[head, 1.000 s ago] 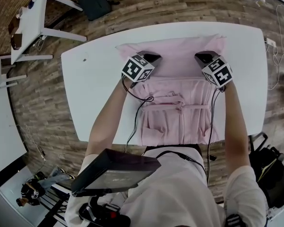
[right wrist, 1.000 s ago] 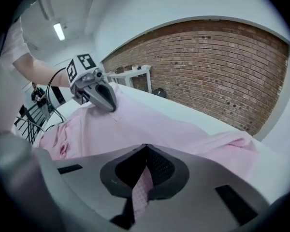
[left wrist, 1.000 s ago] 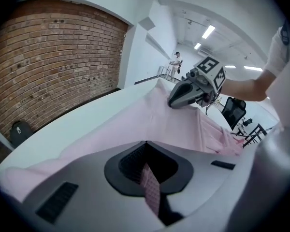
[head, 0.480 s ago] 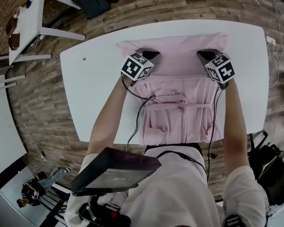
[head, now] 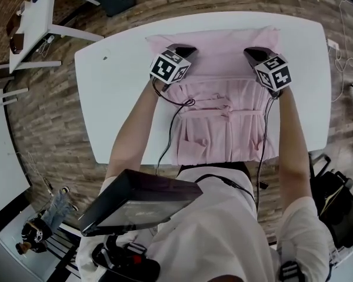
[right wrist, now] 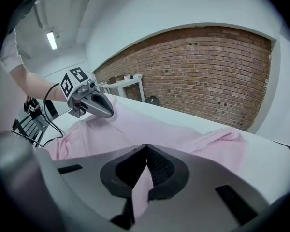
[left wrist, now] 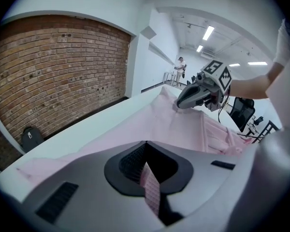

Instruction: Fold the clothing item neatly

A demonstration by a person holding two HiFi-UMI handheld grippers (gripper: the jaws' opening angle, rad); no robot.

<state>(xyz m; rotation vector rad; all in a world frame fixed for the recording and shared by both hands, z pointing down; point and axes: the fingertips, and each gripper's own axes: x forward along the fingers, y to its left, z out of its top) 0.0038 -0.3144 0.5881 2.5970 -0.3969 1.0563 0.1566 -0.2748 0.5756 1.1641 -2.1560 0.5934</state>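
A pink garment (head: pixel 220 128) lies spread on the white bench (head: pixel 115 104), with its near hem at the bench edge closest to the person and its far part flat toward the opposite edge. The left tool (head: pixel 185 51) and the right tool (head: pixel 254 54) sit level with each other at opposite sides of the garment. Each has its jaws closed on a thin pinch of the pink fabric, and both point obliquely downward.

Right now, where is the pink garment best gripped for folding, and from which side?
Near both side edges, mid-length, from the person's side, as the left gripper and right gripper do, both shut on fabric. The garment lies wide and flat on the table, so paired edge holds likely keep the fold straight.
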